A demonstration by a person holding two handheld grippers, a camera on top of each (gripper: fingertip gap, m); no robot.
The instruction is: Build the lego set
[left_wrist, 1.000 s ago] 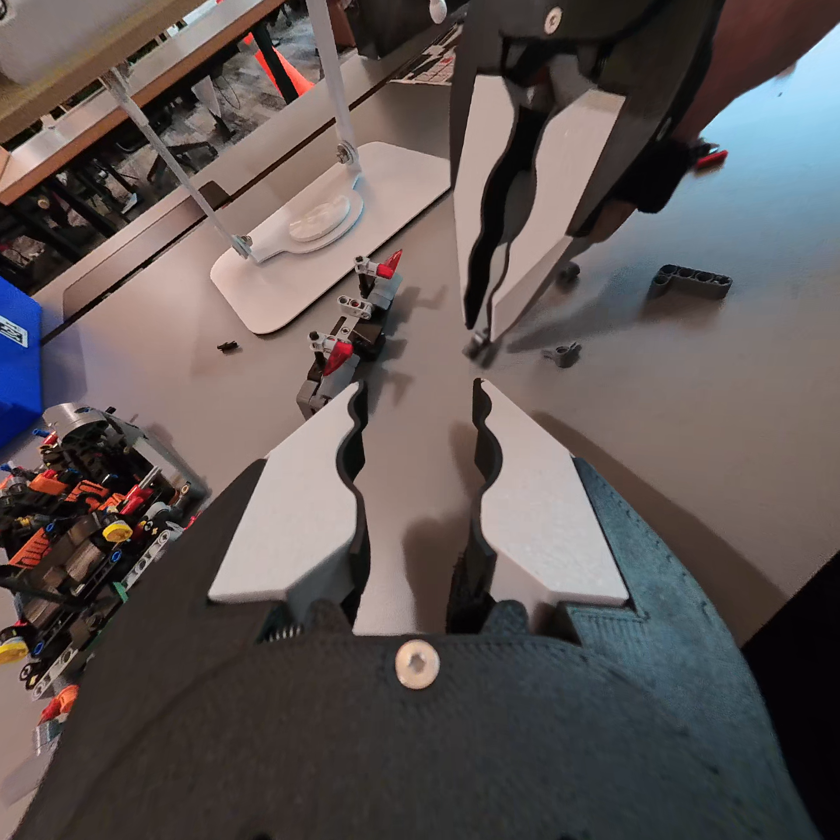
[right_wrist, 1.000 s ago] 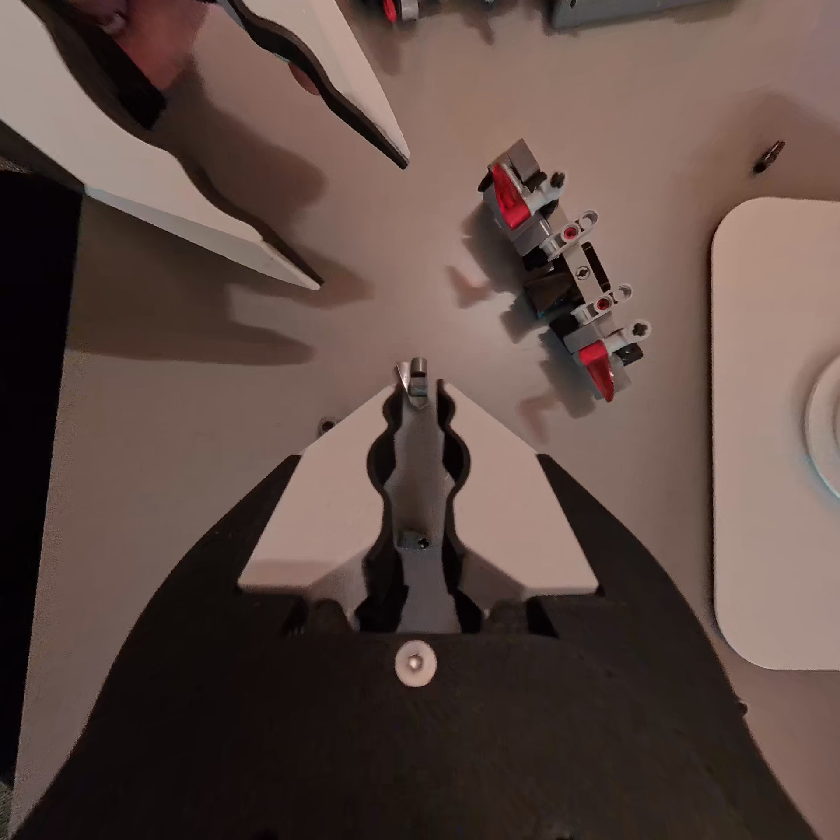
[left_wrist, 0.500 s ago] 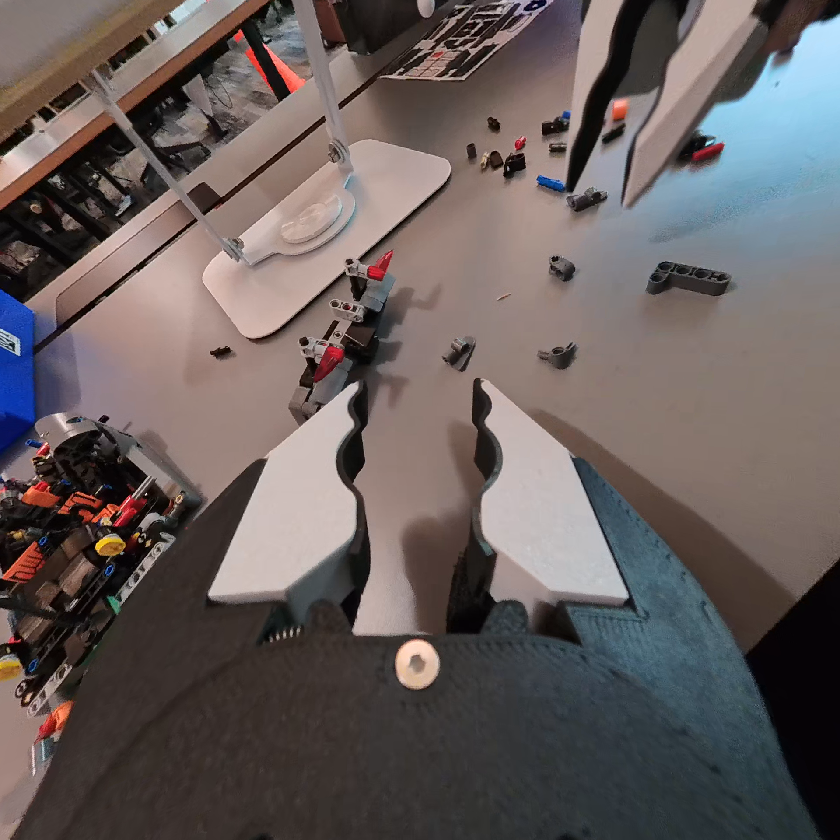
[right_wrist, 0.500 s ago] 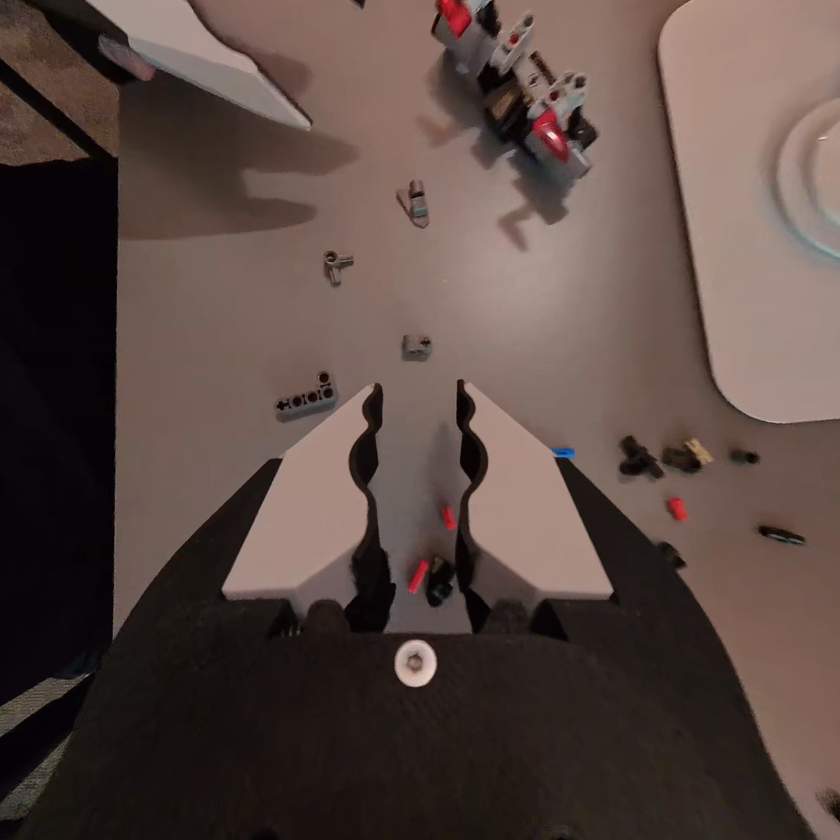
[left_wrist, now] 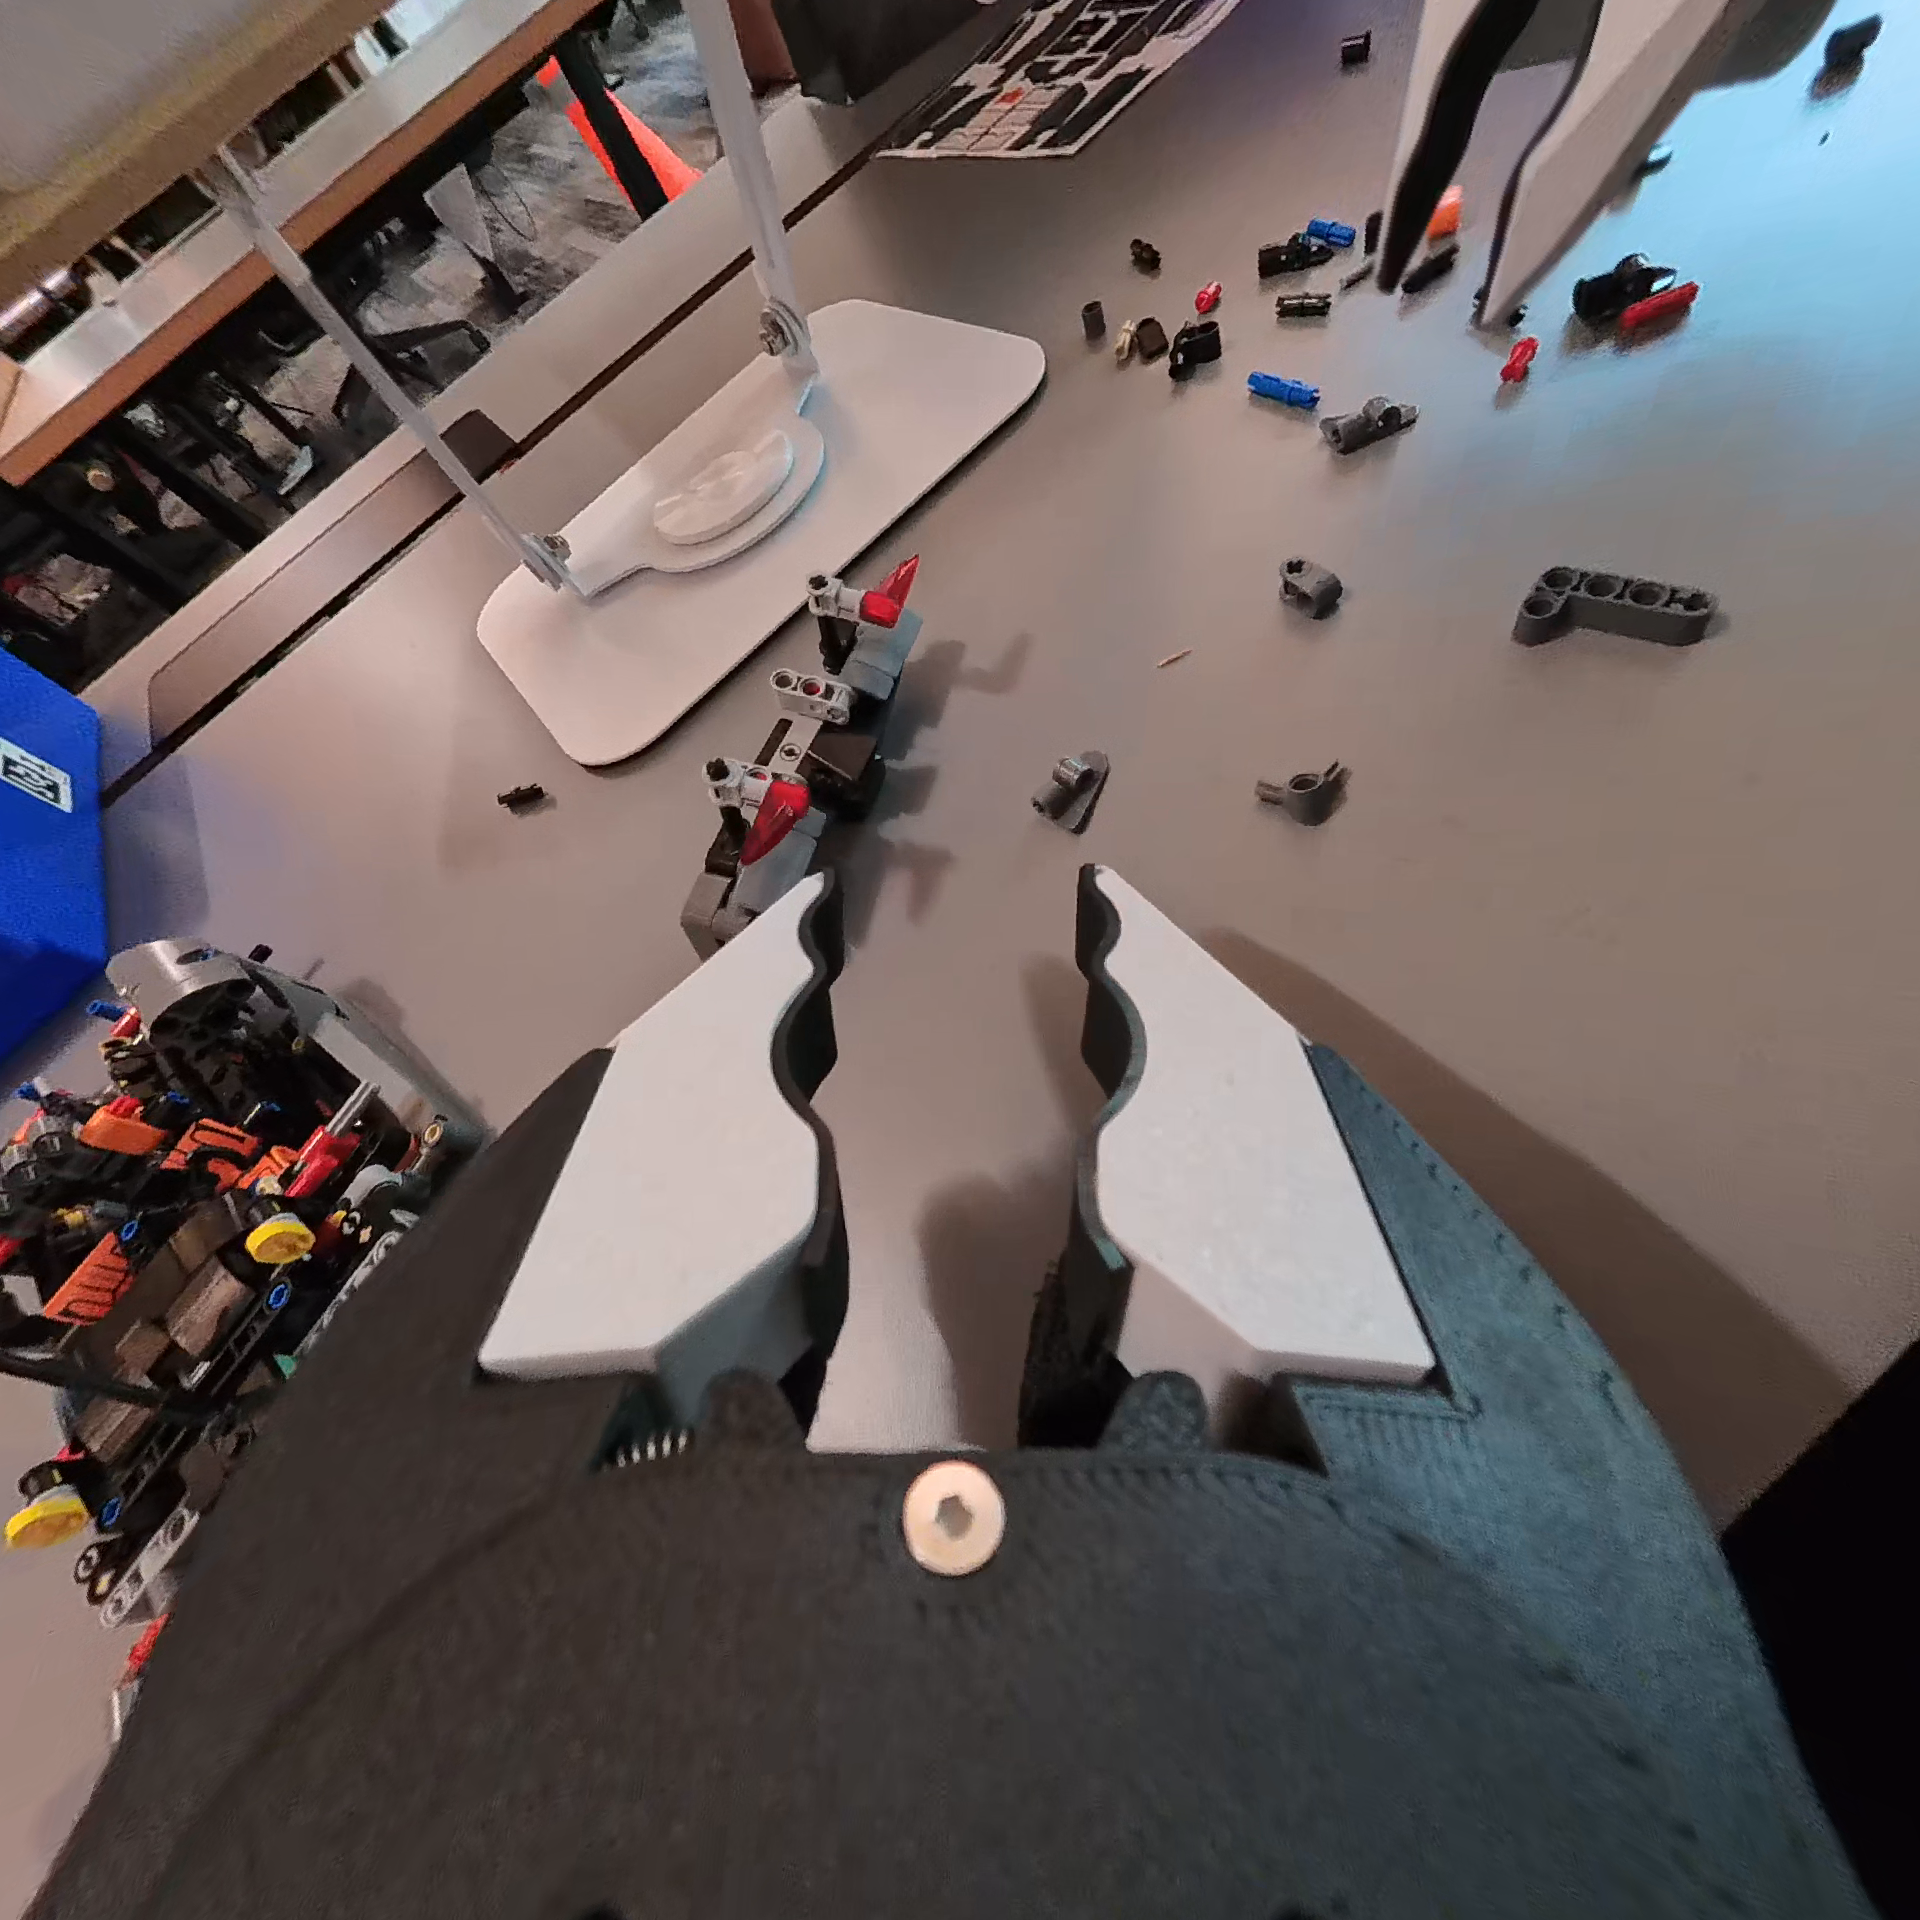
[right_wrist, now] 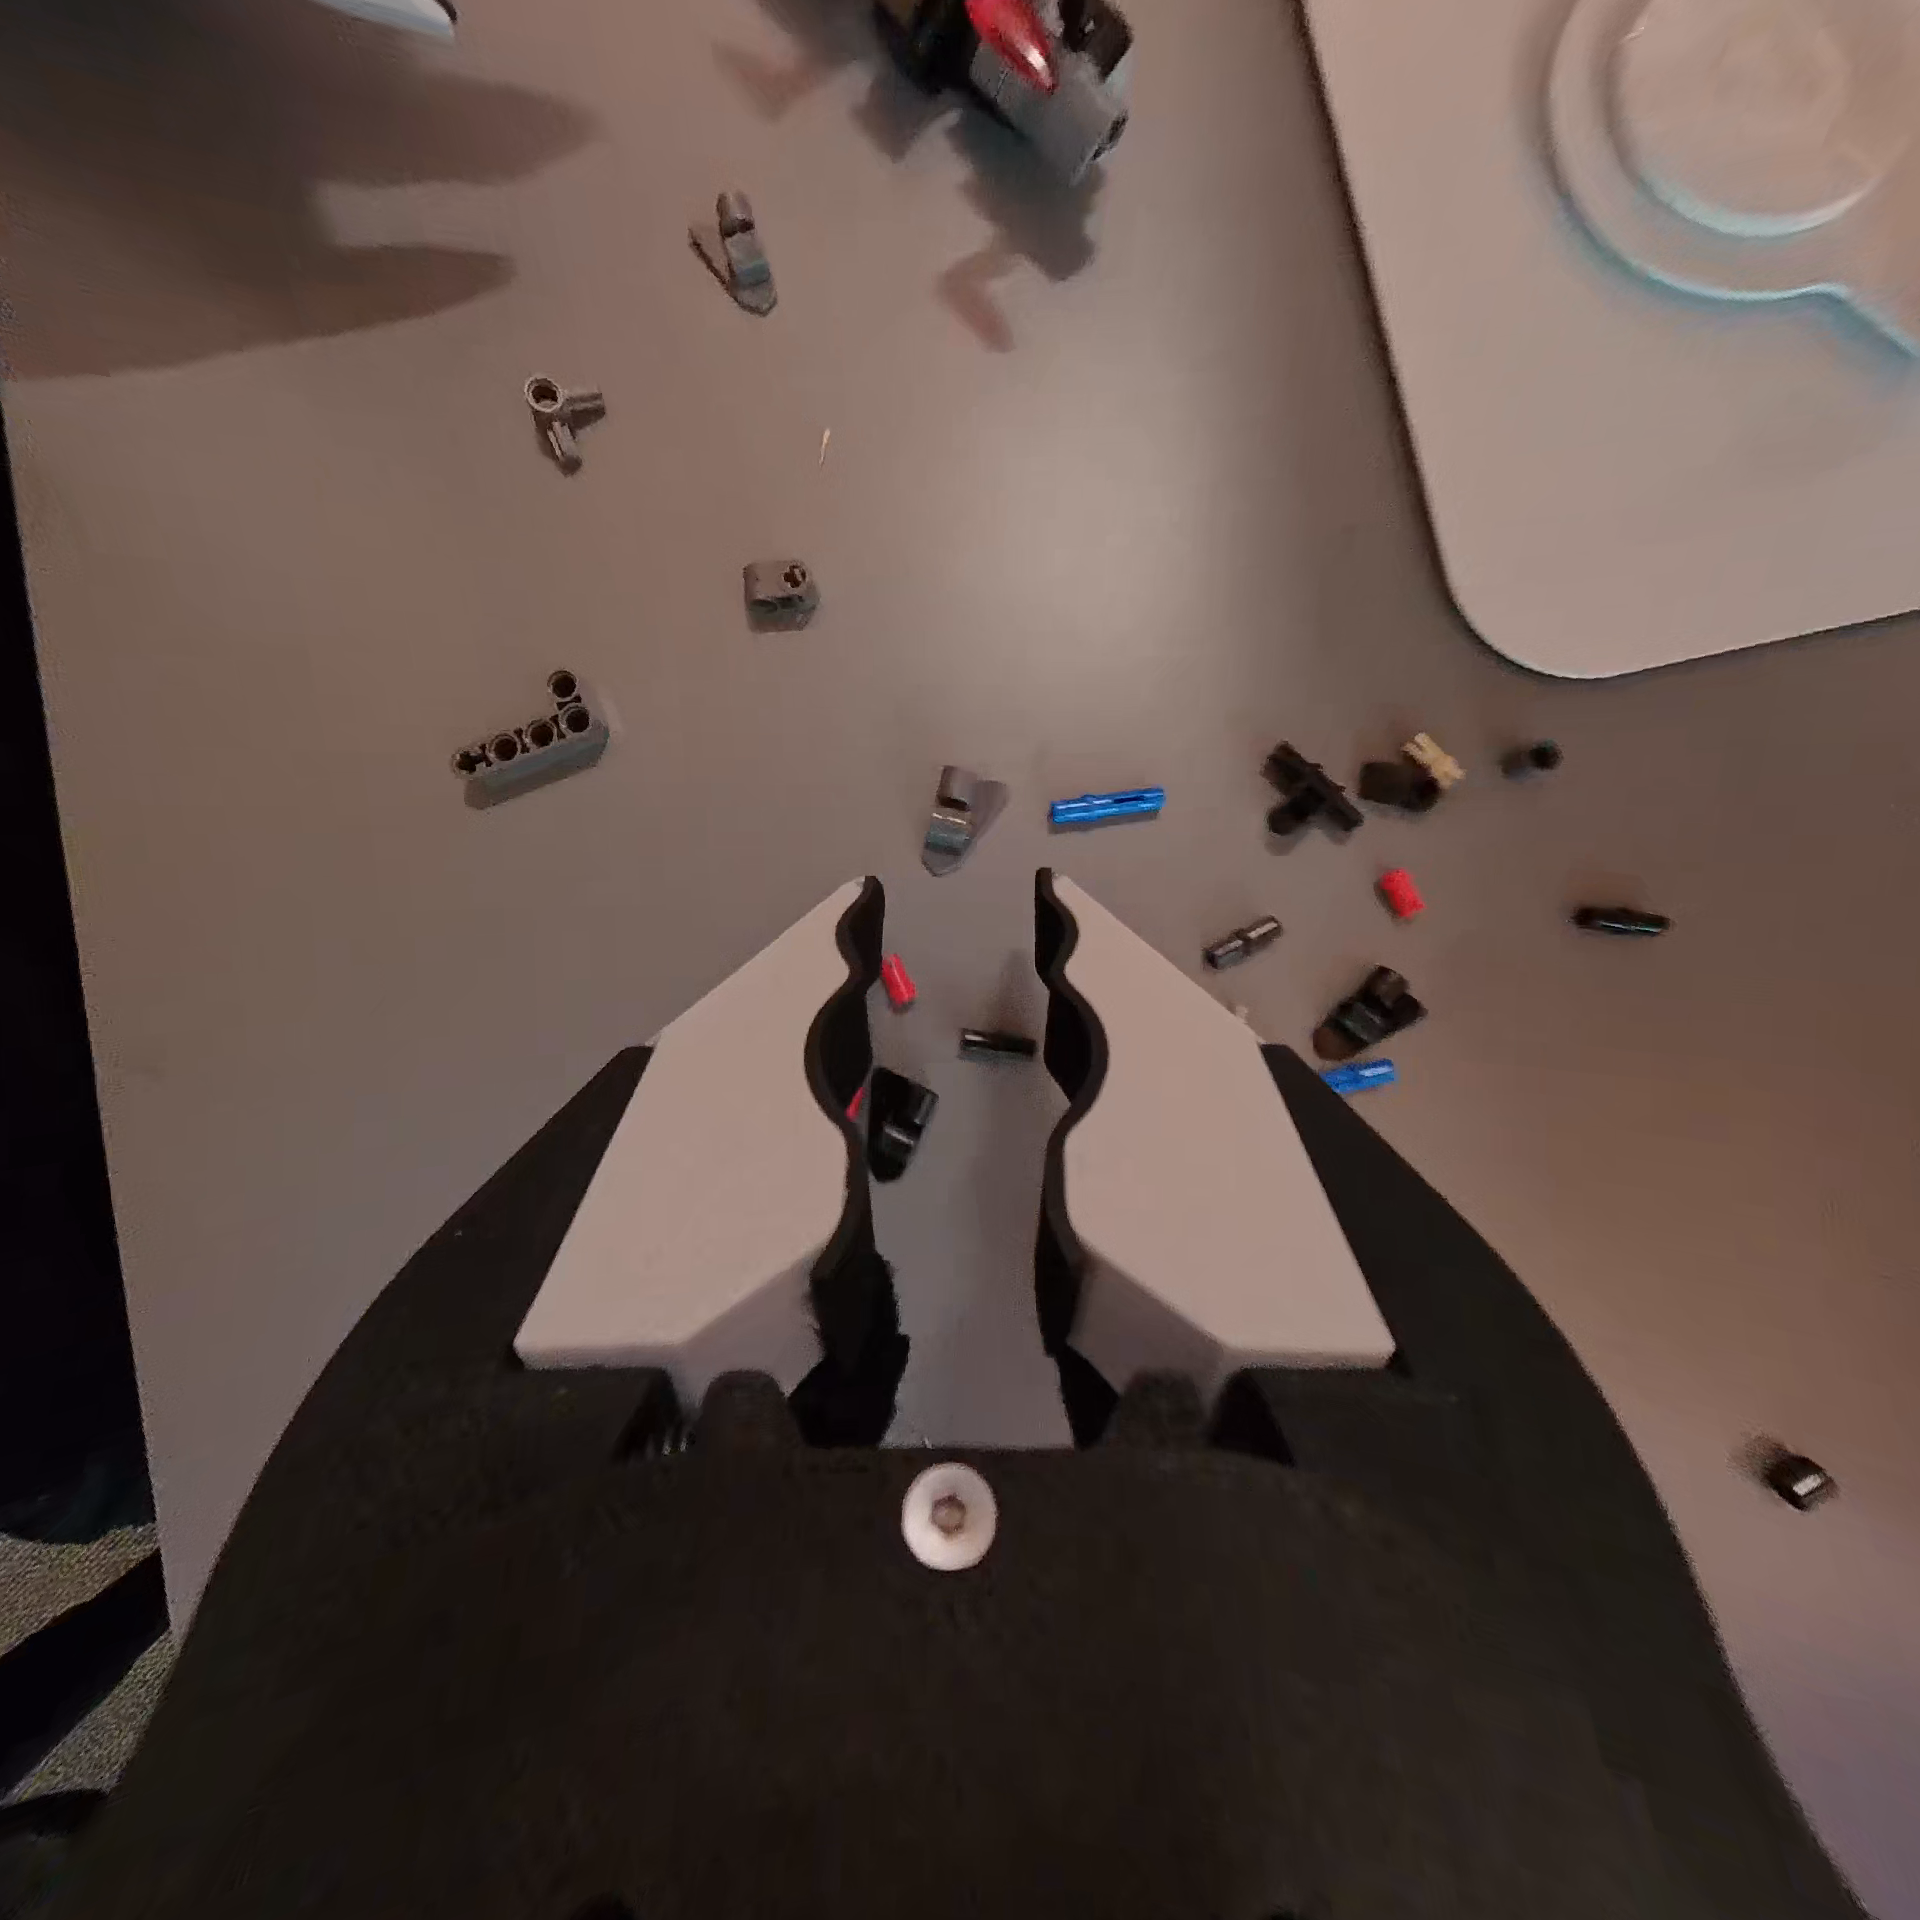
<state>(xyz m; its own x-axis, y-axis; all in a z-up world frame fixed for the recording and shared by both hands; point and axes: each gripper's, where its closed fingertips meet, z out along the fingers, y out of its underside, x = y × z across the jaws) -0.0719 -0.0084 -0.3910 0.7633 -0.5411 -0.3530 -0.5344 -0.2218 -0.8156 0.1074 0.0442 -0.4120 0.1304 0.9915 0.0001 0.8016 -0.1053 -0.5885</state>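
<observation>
Dropped the grey piece (right_wrist: 740, 255) on the table (right_wrist: 1039, 520); my right gripper (right_wrist: 956, 883) is open now over the loose pins, left gripper (left_wrist: 954, 883) still open, empty.

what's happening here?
Lego build, mid-step. Both grippers are open and empty. The right gripper hovers over the scattered loose pins, apparently choosing the next part. The left gripper waits near the small grey-and-red subassembly on the table. The bigger model sits off to the side.

Workshop — long desks (left_wrist: 312, 208) (traffic cone (left_wrist: 623, 135))
</observation>
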